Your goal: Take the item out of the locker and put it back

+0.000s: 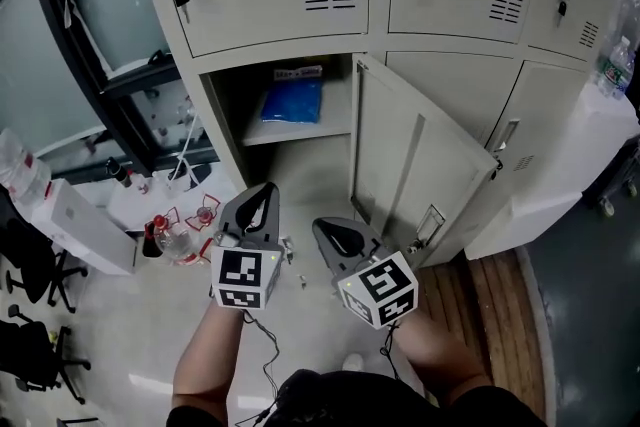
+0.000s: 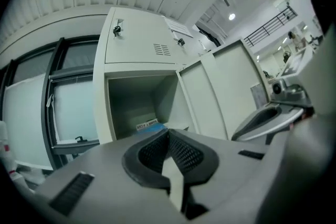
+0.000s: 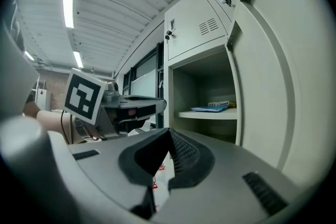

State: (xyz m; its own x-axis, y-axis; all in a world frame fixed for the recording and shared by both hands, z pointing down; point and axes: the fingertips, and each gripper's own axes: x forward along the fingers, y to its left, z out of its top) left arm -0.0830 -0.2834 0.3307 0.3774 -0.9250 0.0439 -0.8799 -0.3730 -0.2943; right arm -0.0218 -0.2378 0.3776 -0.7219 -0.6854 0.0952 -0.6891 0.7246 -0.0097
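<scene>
Head view: open locker (image 1: 222, 125) at the far side, door (image 1: 415, 165) swung out to the right. Blue flat pack (image 1: 292, 101) lies on the shelf (image 1: 332, 127), with a small labelled box (image 1: 298, 72) just behind it toward the far wall. Left gripper (image 1: 266, 193) and right gripper (image 1: 325, 233) sit near the body, well apart from the shelf. Both claws are pinched together with nothing in either. Looks like the reach-in, barely begun. Suggest spreading one claw before the opening, entering level just above the shelf, and staying left of the door edge. Pack looks thin and floppy, so bite its near edge, draw straight out, and don't nudge the box.
</scene>
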